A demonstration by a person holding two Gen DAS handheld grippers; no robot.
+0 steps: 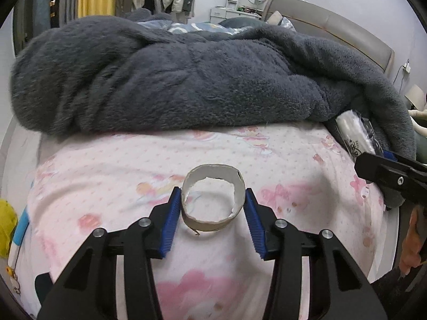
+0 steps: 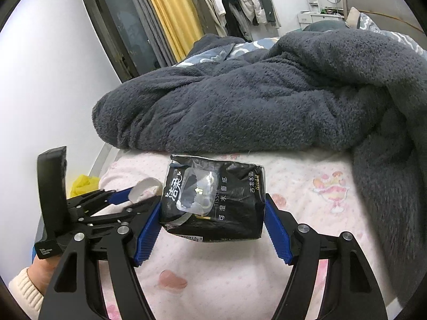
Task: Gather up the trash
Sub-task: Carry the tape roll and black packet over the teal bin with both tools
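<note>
My left gripper (image 1: 213,200) is shut on a short cardboard tube ring (image 1: 213,220), its blue pads pressing both sides, just above the pink bedsheet (image 1: 293,160). My right gripper (image 2: 212,208) is shut on a black tissue packet (image 2: 229,213) with white print, held above the sheet (image 2: 307,213). The left gripper and the ring (image 2: 145,188) show at the left of the right wrist view. The right gripper's body (image 1: 395,178) and the packet (image 1: 352,133) show at the right edge of the left wrist view.
A thick dark grey fleece blanket (image 1: 173,80) is heaped across the bed behind both grippers. A yellow plastic bag (image 2: 82,184) lies off the bed's left edge. Clothes and a yellow curtain (image 2: 170,13) hang at the back.
</note>
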